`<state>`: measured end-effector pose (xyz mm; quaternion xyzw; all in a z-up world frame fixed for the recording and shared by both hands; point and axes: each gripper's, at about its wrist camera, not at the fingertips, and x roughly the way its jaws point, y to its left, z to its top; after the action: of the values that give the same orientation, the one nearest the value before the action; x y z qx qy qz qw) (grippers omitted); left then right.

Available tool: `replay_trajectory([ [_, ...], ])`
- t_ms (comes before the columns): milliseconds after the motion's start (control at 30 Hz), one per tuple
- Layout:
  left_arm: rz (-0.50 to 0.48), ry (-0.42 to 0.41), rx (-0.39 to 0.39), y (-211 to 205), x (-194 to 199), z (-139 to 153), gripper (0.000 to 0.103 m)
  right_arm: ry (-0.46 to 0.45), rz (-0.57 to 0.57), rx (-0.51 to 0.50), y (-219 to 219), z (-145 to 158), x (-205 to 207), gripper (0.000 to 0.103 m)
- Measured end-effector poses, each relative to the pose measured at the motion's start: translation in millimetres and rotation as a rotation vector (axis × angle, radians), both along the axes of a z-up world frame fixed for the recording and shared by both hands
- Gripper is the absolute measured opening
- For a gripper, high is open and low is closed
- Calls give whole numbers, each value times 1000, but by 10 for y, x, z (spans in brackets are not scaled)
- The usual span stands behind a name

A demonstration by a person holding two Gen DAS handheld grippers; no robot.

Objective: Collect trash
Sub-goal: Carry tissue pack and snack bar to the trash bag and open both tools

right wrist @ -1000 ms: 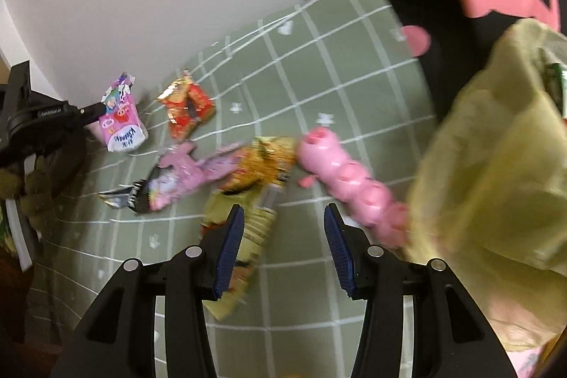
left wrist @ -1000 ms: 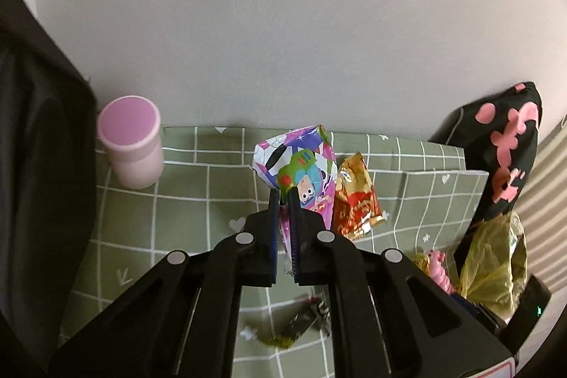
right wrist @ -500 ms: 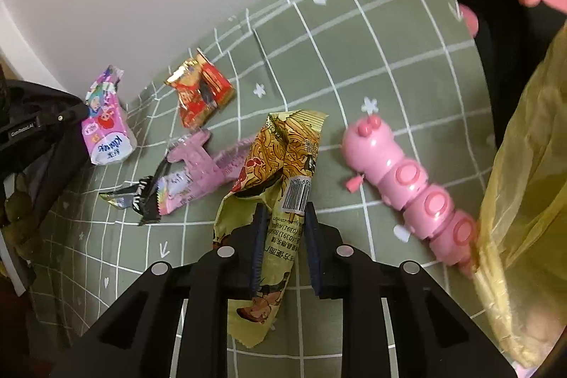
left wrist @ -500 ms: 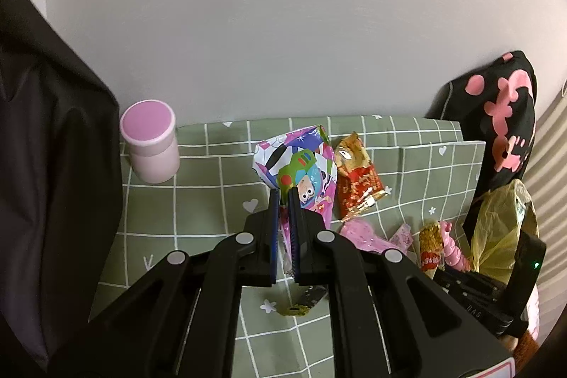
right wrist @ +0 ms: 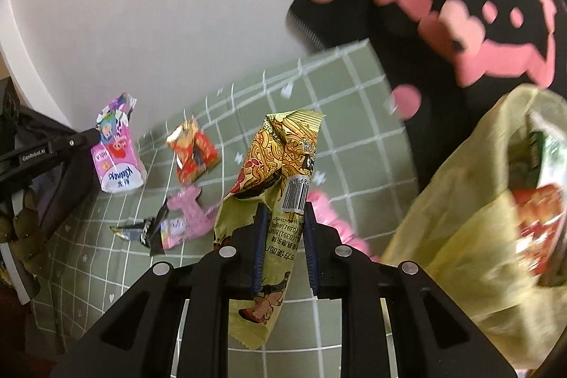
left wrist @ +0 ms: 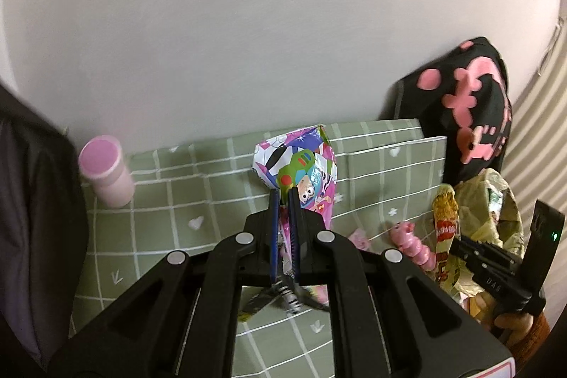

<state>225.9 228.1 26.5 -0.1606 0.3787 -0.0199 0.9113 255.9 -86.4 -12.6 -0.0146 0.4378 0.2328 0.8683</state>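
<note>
The right gripper (right wrist: 283, 243) is clamped on the yellow noodle wrapper (right wrist: 283, 172), its jaws having just closed on it mid-length so both ends hang free, while the left gripper (left wrist: 283, 211) is pinched tight on the cartoon-print pack (left wrist: 301, 176). To do the drop well, the right should carry the wrapper's free top end fully over the mouth of the yellow trash bag (right wrist: 478, 218) before letting go, since limp film may catch the rim. The bag lies just right of the right gripper; the red wrapper (right wrist: 193, 154) and pink wrapper (right wrist: 187, 218) lie on the green checked cloth (right wrist: 336, 116), ahead-left.
</note>
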Motion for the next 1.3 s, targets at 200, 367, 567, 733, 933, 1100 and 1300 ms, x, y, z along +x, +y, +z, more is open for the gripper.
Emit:
replay_trajectory([
  [200,-93,-77,12,-350,114,350,5,-93,-42,-1,-261,403,38,20],
  [367,-180,-134,8,-695,198,596,5,-180,-86,-13,-510,750,31,19],
  [567,-295,-181,0,-1183,276,816,5,-263,-163,-23,-861,1061,-18,19],
  [733,-388,-204,-19,-1594,355,952,5,-317,-226,-41,-1169,1254,-96,20],
  [933,-496,-212,-33,-2150,453,1033,5,-359,-312,-66,-1599,1369,-177,20],
  [1100,-568,-197,-39,-2549,528,1012,5,-358,-392,-83,-1986,1394,-193,20],
  [1300,-618,-170,-46,-2939,668,932,5,-357,-458,-94,-2314,1392,-206,20],
])
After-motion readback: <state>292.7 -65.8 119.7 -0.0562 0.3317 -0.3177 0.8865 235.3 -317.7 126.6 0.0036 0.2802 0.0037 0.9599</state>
